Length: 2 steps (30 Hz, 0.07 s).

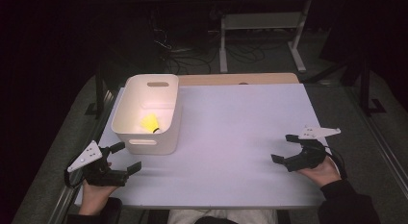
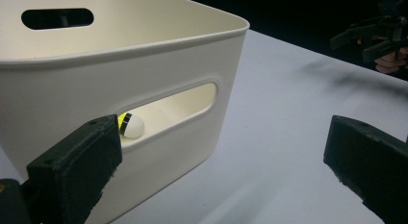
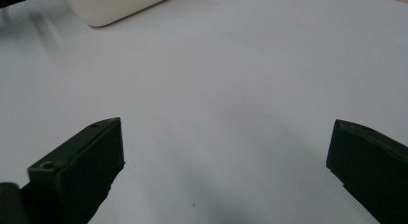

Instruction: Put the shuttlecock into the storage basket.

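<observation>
We log the left gripper (image 1: 126, 156) low over the table (image 1: 231, 137), held palm-up in the left hand (image 1: 94, 192), its jaws spread wide and holding nothing. Just ahead of it stands the white bin (image 1: 144, 142), its near wall close to the jaw tips. The yellow shuttlecock (image 1: 150, 122) lies inside the bin, beyond that wall; we see its cork end through the handle slot. The right gripper (image 1: 284, 148) rests well apart to the right, also released, angled toward the table's middle.

The bin wall (image 2: 144, 137) hides most of the yellow shuttlecock (image 2: 129, 125), its feathers unseen.
</observation>
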Tool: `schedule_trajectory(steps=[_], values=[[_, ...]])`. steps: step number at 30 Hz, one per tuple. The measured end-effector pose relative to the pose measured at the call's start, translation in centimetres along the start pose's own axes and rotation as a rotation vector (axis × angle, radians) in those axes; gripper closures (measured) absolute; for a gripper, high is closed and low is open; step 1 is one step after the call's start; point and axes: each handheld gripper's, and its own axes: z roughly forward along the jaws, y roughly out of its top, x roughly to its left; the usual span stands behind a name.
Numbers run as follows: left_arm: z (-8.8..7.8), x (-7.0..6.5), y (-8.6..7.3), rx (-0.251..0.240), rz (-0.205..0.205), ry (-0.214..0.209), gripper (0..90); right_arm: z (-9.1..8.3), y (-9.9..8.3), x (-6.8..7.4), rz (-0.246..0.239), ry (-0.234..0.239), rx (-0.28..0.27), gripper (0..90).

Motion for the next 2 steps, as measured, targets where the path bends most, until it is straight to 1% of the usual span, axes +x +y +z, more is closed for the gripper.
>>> schedule_trajectory(steps=[2], values=[[0.02, 0.01, 0.01, -0.001, 0.0, -0.001, 0.0, -0.27, -0.18, -0.06, 0.004, -0.005, -0.006, 0.0]])
